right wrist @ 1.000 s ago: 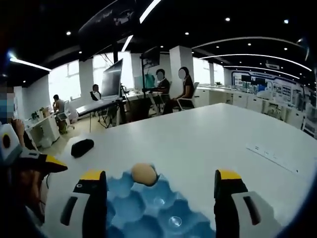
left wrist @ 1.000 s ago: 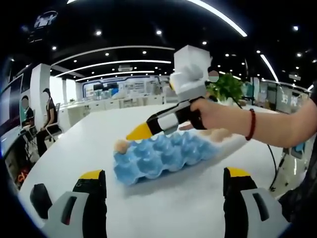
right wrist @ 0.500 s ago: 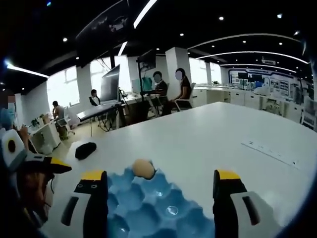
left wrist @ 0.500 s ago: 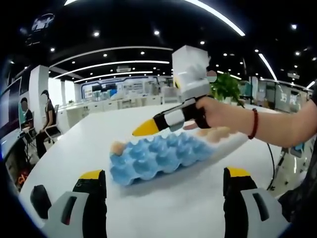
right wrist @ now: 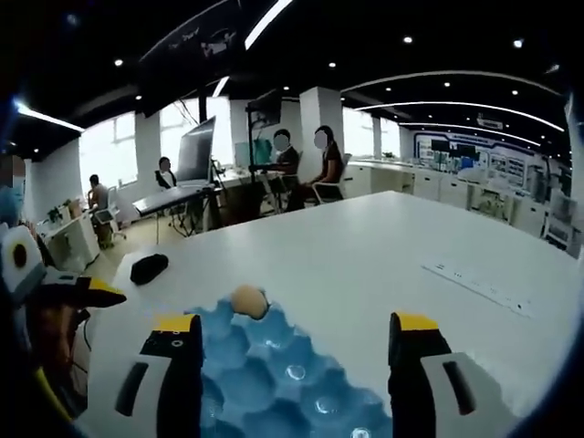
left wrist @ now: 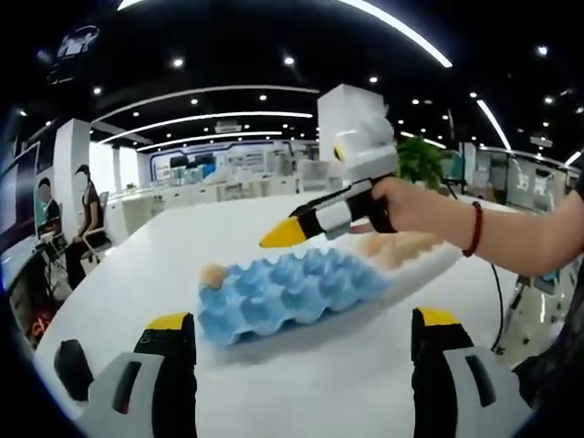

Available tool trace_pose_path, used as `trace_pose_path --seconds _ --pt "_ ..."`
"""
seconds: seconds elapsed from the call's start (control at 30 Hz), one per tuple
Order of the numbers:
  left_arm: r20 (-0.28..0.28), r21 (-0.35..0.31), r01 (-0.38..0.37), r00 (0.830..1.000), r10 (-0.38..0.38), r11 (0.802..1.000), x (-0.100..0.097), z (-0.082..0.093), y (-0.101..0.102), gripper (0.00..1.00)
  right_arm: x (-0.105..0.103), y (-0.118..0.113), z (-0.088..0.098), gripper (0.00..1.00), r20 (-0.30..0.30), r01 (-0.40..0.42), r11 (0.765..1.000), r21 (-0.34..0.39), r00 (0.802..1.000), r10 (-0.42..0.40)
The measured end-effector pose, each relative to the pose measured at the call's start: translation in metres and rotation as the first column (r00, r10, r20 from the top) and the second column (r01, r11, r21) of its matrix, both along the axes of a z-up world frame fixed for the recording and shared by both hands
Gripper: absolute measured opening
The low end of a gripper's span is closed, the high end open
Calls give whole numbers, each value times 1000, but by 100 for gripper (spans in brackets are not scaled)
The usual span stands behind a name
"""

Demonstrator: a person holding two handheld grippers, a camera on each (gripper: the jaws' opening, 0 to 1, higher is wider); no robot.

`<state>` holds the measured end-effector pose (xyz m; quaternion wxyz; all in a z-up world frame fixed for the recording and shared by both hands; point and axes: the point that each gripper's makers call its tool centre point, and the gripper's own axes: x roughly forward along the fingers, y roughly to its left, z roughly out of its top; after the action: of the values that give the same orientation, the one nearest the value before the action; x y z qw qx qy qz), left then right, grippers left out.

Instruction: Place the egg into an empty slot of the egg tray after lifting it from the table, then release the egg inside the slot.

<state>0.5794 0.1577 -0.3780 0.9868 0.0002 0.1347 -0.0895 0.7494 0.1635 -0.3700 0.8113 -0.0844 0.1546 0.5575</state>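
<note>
Over the blue egg tray [right wrist: 274,383] I have my right tongs [right wrist: 287,365], jaws spread wide and carrying nothing. The egg [right wrist: 248,300] sits in a slot at the tray's far end, at twelve o'clock in the right gripper view, so I judge the release as done and the job now is a clean retreat. Best way out: lift straight up and away, jaws kept parted, no sideways sweep that could clip the tray's ridges. From the left gripper view, the right tongs [left wrist: 278,236] hover above the tray [left wrist: 274,292] with the egg [left wrist: 213,275] at its nine o'clock end. My left tongs [left wrist: 297,370] hang slack and unloaded, short of the tray. The white table [right wrist: 383,255] runs bare toward one o'clock (only a power strip [right wrist: 474,285] there), plenty of room.
</note>
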Motion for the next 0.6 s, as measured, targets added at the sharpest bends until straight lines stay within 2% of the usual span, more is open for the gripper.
trace_pose_path --seconds 0.2,0.43,0.6 --pt "-12 8 -5 1000 5 1000 0 -2 6 100 4 -5 1 88 18 7 1000 -13 1000 -7" --pt "-10 13 -7 1000 7 1000 0 -3 7 100 -2 -13 3 87 43 4 1000 -28 999 -3" --pt "-21 16 -7 1000 8 1000 0 -6 5 100 -2 -22 6 87 31 10 1000 -15 999 -10"
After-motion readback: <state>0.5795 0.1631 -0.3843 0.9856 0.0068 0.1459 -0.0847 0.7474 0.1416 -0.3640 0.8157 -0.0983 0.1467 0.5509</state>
